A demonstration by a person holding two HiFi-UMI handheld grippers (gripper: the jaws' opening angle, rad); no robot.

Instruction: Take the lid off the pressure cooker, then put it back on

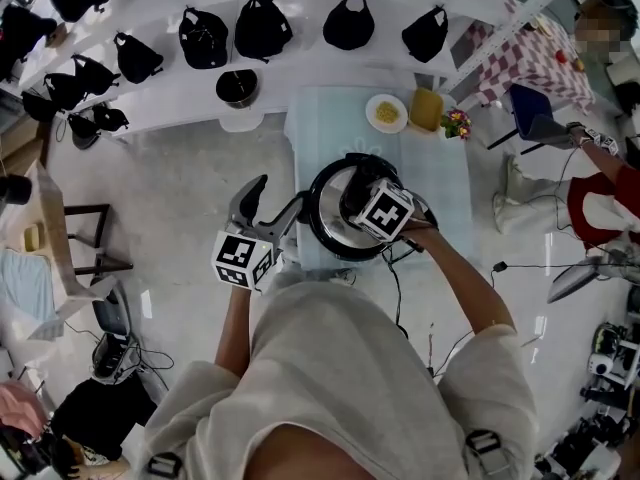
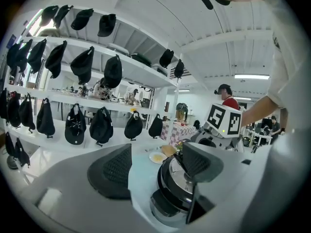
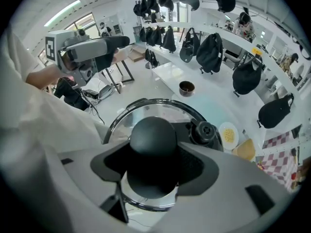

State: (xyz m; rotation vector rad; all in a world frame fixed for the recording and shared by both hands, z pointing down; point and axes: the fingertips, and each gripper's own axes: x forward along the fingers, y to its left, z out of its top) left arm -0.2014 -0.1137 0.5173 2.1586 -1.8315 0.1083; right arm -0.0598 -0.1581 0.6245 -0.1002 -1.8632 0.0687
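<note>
The pressure cooker stands on a pale blue table. Its glass lid lies on the pot, with a black round knob in the middle and a black valve beside it. My right gripper points steeply down over the lid, its pads closed against both sides of the knob. In the head view its marker cube hides the jaws. My left gripper hovers level at the cooker's left side, open, with nothing between its jaws; the left gripper view shows the cooker just behind them.
Behind the cooker on the table are a plate of yellow food, a yellow item and small flowers. White shelves with black caps and a dark bowl curve behind. A chair is left; another person stands right.
</note>
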